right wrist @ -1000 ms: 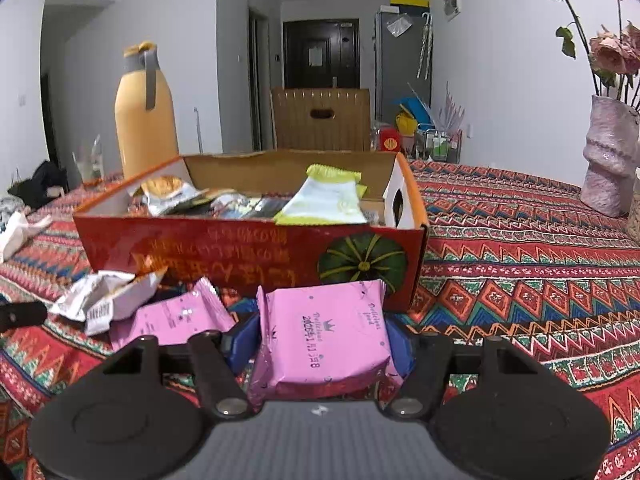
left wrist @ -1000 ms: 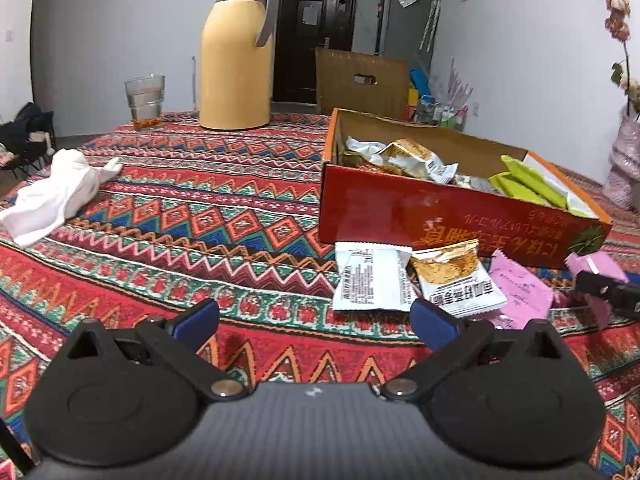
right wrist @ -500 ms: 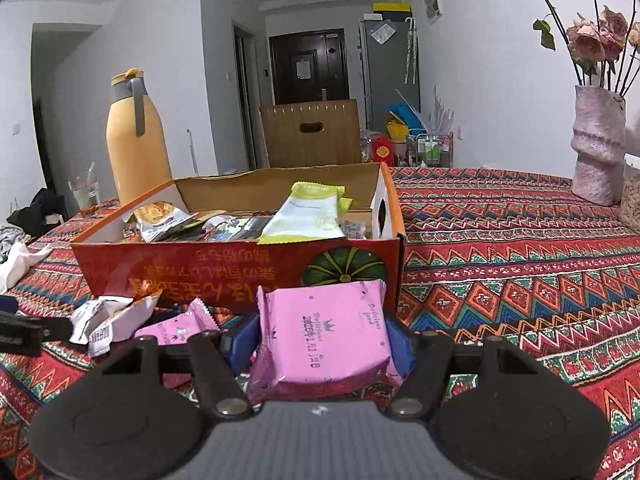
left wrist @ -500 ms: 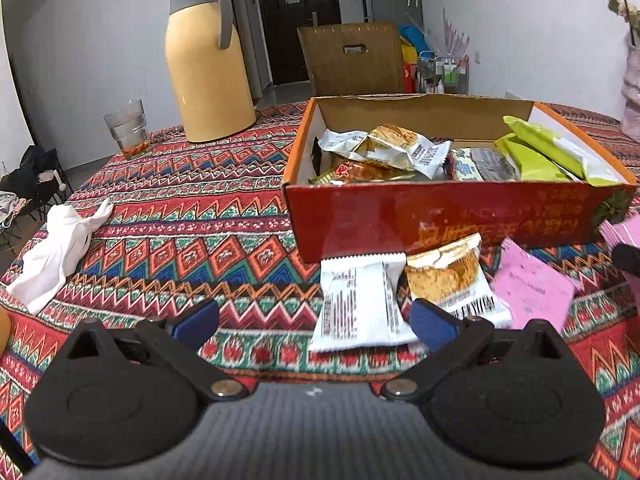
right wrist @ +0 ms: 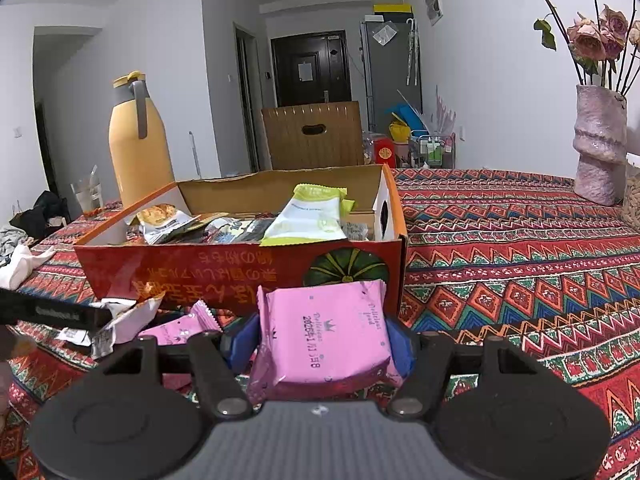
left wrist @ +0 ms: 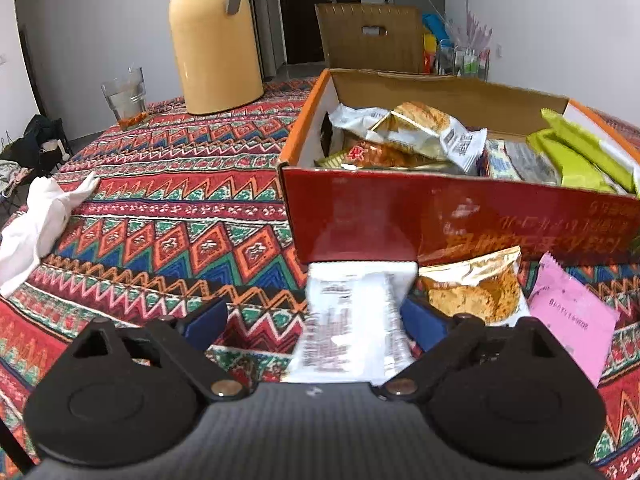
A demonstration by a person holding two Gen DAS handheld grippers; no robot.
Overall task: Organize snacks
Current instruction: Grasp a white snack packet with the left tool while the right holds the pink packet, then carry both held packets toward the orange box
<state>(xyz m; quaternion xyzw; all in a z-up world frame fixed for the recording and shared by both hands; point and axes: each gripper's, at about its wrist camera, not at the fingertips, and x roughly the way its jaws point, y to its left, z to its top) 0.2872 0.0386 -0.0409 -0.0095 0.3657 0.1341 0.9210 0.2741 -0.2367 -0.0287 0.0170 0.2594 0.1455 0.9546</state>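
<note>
A red cardboard box [left wrist: 460, 216] holds several snack packets; it also shows in the right wrist view [right wrist: 240, 272]. In front of it lie a white packet [left wrist: 352, 320], a gold packet [left wrist: 476, 288] and a pink packet [left wrist: 572, 312]. My left gripper [left wrist: 316, 320] is open, its fingers either side of the white packet's near end. My right gripper [right wrist: 320, 340] is shut on a pink packet [right wrist: 324, 336], held just in front of the box's right end, above the cloth.
A yellow thermos [left wrist: 212, 40] and a glass [left wrist: 124, 96] stand at the back left of the patterned tablecloth [left wrist: 168, 208]. A white cloth [left wrist: 36, 216] lies at the left. A pink vase [right wrist: 598, 144] with flowers stands at the right.
My left gripper has moved forward and right to the white packet, which now lies between its open fingers. My right gripper has risen a little with the pink packet.
</note>
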